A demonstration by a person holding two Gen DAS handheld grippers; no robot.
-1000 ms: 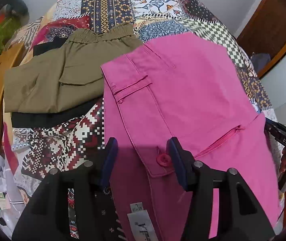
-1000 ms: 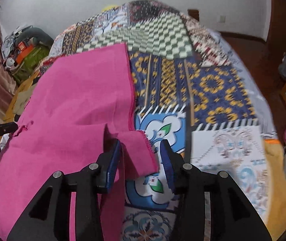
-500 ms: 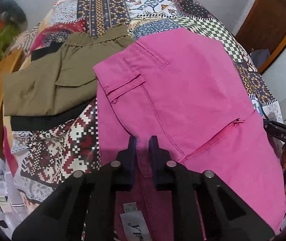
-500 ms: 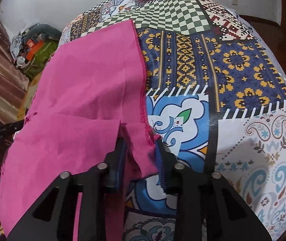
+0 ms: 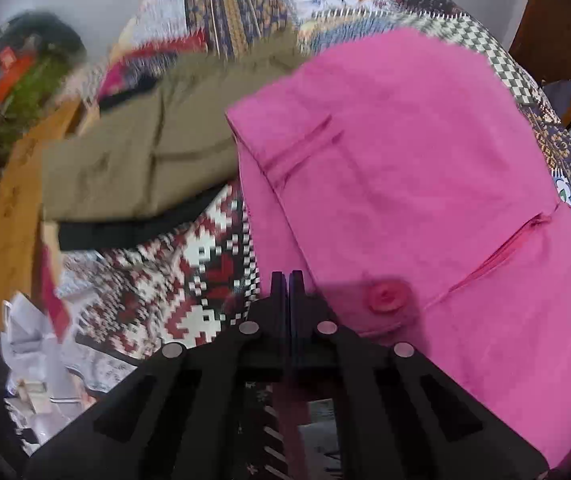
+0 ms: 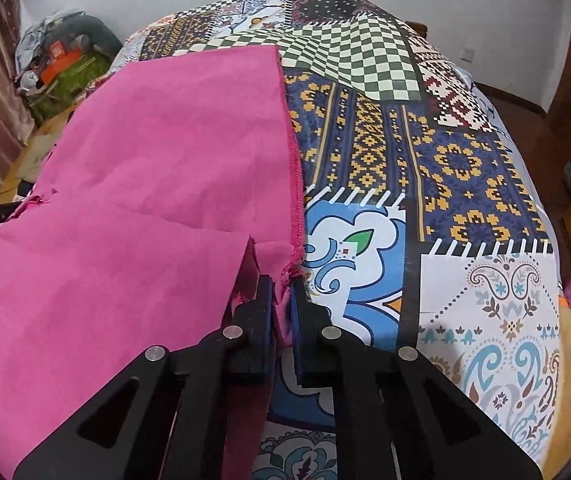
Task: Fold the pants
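The pink pants [image 5: 397,184] lie on the patchwork bedspread [image 5: 189,276], waistband end with pocket and pink button [image 5: 385,298] in the left wrist view. My left gripper [image 5: 287,280] is shut on the waistband edge near the button, and the fabric lifts at that corner. In the right wrist view the pants' leg end [image 6: 157,184] lies on the bedspread [image 6: 425,168]. My right gripper [image 6: 283,284] is shut on the hem corner of the near leg, which bunches between the pads.
A folded olive garment [image 5: 137,160] lies on a black one [image 5: 125,232] left of the pink pants. A wooden board [image 5: 9,208] and white papers [image 5: 41,356] are at the bed's left edge. Clutter [image 6: 61,64] sits by the wall.
Both grippers went from open to shut, the left on the waistband, the right on the leg hem. The left view has since shifted left, is blurred, and the waistband corner is lifting.
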